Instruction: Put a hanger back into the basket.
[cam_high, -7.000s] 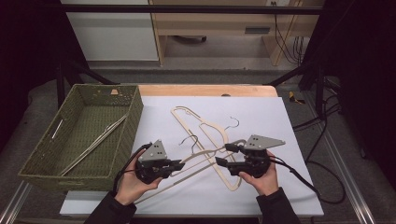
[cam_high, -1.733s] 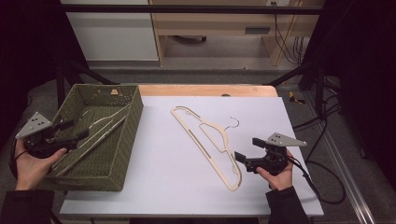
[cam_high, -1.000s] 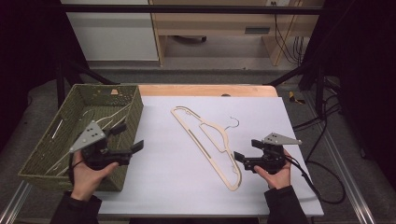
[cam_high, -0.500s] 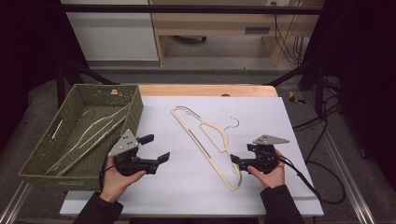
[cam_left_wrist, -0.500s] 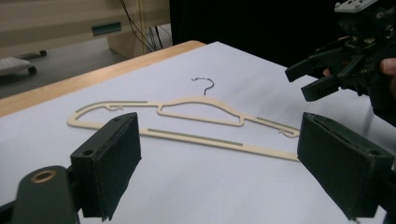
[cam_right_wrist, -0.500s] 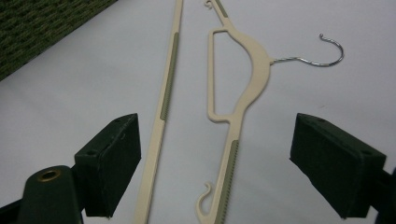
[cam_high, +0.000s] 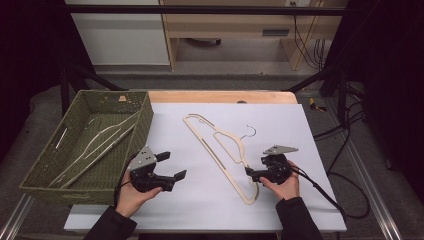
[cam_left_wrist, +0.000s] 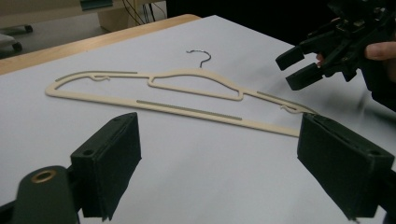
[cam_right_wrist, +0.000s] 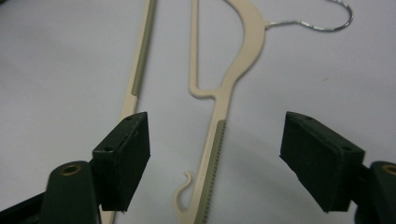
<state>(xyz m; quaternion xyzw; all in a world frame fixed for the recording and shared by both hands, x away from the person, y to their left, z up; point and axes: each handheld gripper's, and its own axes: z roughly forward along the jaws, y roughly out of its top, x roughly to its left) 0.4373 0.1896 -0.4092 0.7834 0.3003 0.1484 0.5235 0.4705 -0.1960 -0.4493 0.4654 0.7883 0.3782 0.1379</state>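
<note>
A cream plastic hanger (cam_high: 238, 143) with a metal hook lies flat on the white table top (cam_high: 200, 200). My right gripper (cam_high: 251, 175) is low over the hanger's near end. In the right gripper view its jaws (cam_right_wrist: 215, 158) straddle one arm of the hanger (cam_right_wrist: 247, 37); they have just been closing, and the pads stand clear of it. My left gripper (cam_high: 172, 166) hovers beside the basket, open, with nothing between its jaws. In the left gripper view (cam_left_wrist: 229, 168) it faces the hanger (cam_left_wrist: 187, 110) and the right gripper (cam_left_wrist: 299, 70).
A green woven basket (cam_high: 145, 125) stands at the table's left with pale hangers (cam_high: 100, 142) lying inside. A wooden strip (cam_high: 220, 96) runs along the table's far edge. Cables (cam_high: 340, 135) hang off the right side, past a black frame post.
My left hand has come away from the basket, rightward and down to the table. My right gripper has sunk onto the hanger's near end and its jaws have narrowed.
</note>
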